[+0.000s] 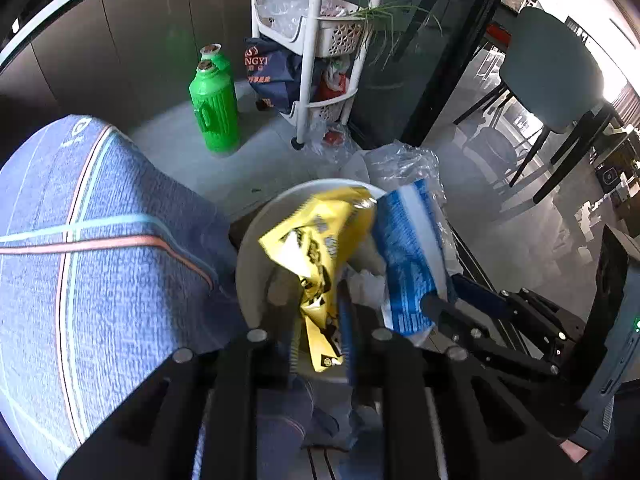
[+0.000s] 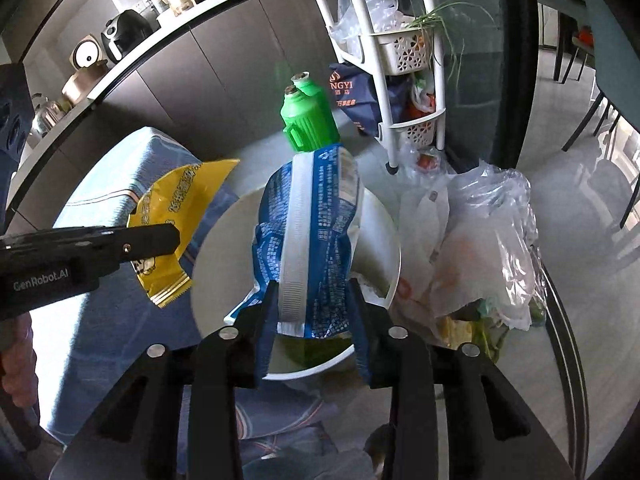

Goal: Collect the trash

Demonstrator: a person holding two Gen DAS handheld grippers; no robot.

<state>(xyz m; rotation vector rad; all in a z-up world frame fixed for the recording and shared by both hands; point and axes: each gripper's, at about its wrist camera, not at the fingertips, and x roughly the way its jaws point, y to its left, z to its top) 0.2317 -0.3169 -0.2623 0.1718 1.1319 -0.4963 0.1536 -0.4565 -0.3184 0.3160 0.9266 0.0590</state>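
Note:
My left gripper (image 1: 316, 300) is shut on a crumpled yellow snack wrapper (image 1: 316, 240), which stands up between the pads over the open white bin (image 1: 248, 264). The right wrist view shows that gripper (image 2: 176, 236) coming in from the left, the yellow wrapper (image 2: 180, 188) sticking out of it beside the bin's rim. My right gripper (image 2: 314, 292) is shut on a blue and white wrapper (image 2: 316, 216), held upright above the white bin (image 2: 394, 264). In the left wrist view the right gripper (image 1: 444, 300) and its blue wrapper (image 1: 408, 248) sit at the bin's right edge.
A blue patterned cloth cover (image 1: 100, 240) bulges to the left of the bin. Full plastic bags (image 2: 480, 248) lie to its right. Two green thermos jugs (image 1: 214, 112) and a white basket trolley (image 1: 312, 60) stand behind on the grey floor. A chair (image 1: 556, 72) is at the far right.

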